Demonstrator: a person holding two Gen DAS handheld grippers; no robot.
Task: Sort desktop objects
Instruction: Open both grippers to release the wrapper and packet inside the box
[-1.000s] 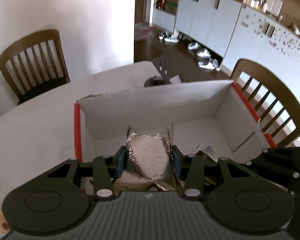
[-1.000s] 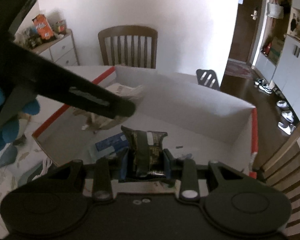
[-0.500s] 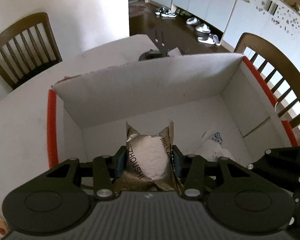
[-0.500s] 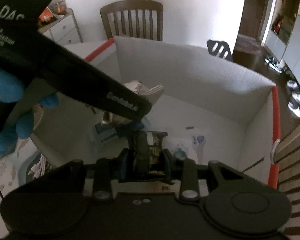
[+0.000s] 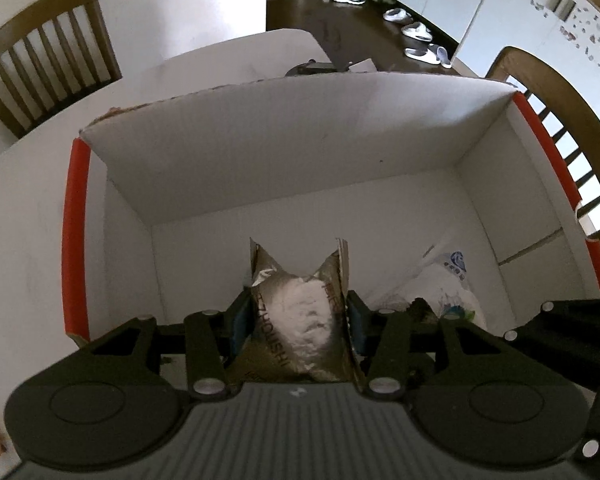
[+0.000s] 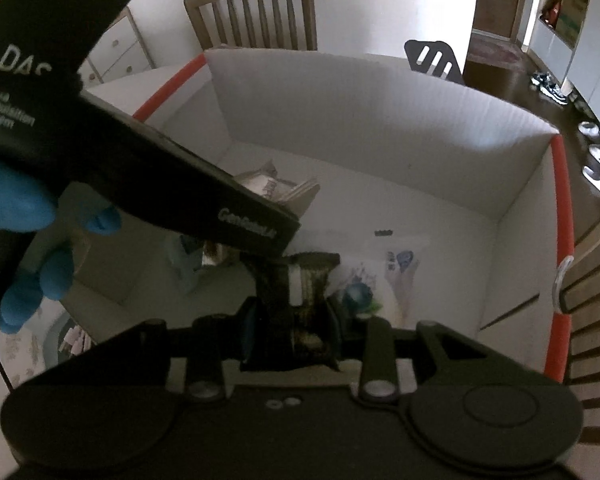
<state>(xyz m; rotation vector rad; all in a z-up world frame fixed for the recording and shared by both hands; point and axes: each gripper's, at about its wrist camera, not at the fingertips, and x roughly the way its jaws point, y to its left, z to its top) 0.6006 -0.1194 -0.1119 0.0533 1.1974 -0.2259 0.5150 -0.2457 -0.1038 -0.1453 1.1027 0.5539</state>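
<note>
A white cardboard box [image 5: 300,140] with red-taped edges lies open below both grippers. My left gripper [image 5: 298,320] holds a silver foil packet [image 5: 300,308] upright over the box floor; its jaws are opening, and the pads still touch the packet's sides. In the right wrist view, my right gripper [image 6: 290,332] is shut on a dark snack packet [image 6: 284,280] with a white stripe, also inside the box [image 6: 340,96]. The left gripper's black body [image 6: 180,184], held by a blue-gloved hand [image 6: 12,208], crosses that view, with the silver packet [image 6: 268,184] showing past it.
A white printed plastic bag [image 5: 448,284] and a few small wrappers lie on the box floor. Wooden chairs [image 5: 48,52] [image 5: 560,120] stand around the white table [image 5: 32,200]. A black slotted utensil [image 6: 432,58] sits beyond the box's far wall.
Both grippers have sunk and tipped downward into the box, so its floor fills more of each view. The left jaws stand a little wider on the silver packet.
</note>
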